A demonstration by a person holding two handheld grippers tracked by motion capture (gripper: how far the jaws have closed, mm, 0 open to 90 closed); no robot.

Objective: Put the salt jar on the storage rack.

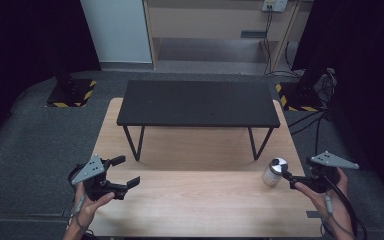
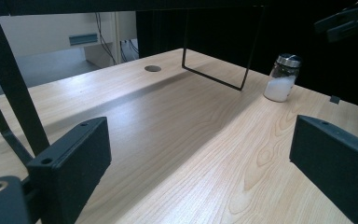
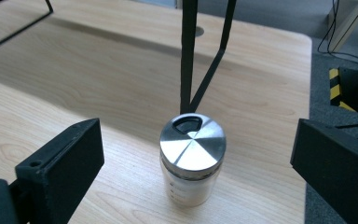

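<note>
High view, left to right: your left tool (image 1: 125, 175) hovers over the bench's (image 1: 195, 200) near-left corner, jaws spread wide, holding nothing. Well to its right, the shaker jar (image 1: 274, 171) stands upright near the black stand's (image 1: 198, 103) right leg. Your right tool (image 1: 289, 179) is far nearer; its jaws gape empty, the jar (image 3: 193, 158) straight ahead between them, long axis vertical.

Left black two-jaw gripper (image 1: 125, 172) hovers low, jaws spread wide; right black two-jaw gripper (image 1: 286, 176) likewise agape, level, pointing left.
</note>
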